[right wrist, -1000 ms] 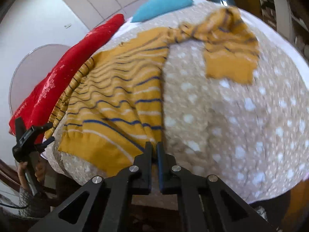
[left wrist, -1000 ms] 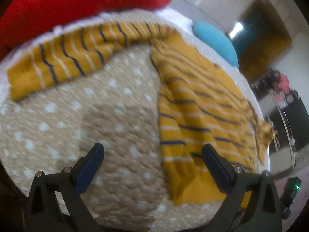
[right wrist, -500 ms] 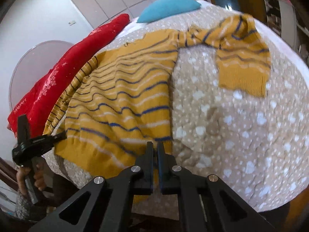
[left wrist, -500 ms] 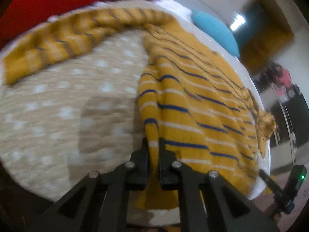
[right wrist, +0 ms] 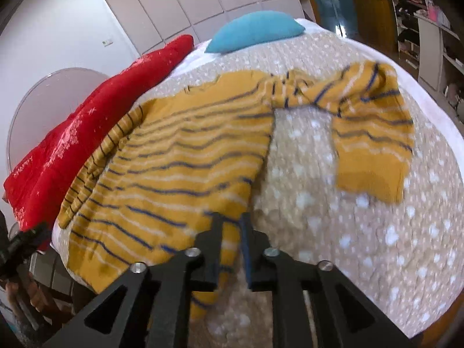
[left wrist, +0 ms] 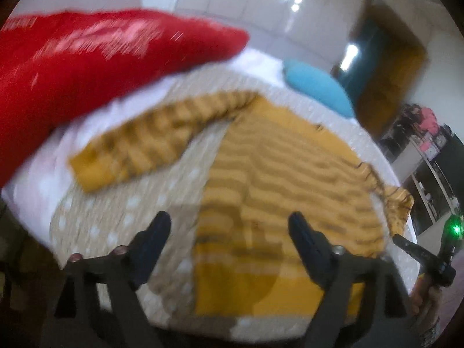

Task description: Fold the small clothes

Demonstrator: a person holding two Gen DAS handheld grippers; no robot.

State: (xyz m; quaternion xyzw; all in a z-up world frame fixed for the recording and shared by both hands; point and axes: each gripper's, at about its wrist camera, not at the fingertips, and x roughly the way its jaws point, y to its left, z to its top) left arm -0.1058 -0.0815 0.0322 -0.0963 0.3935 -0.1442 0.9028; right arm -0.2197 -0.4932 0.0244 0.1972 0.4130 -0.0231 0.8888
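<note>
Our sweater (right wrist: 185, 156) lies flat across the middle of the bed (right wrist: 377, 232). Our right gripper (right wrist: 230, 232) is nearly closed, hem between its fingers; our left gripper (left wrist: 229, 232) gapes apart. We judge the knit soft and floppy, best pinched at hem corners.

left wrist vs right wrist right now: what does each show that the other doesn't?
Left wrist only: the left hand-held gripper, open over the sweater's hem, and the full left sleeve lying flat. Heavy motion blur.

Right wrist only: the right hand-held gripper, hem fabric between its fingers with a small gap left, so I cannot tell if it grips; the right sleeve bent back on itself.

Both: the yellow striped sweater on the dotted blanket, red pillow, blue pillow.
</note>
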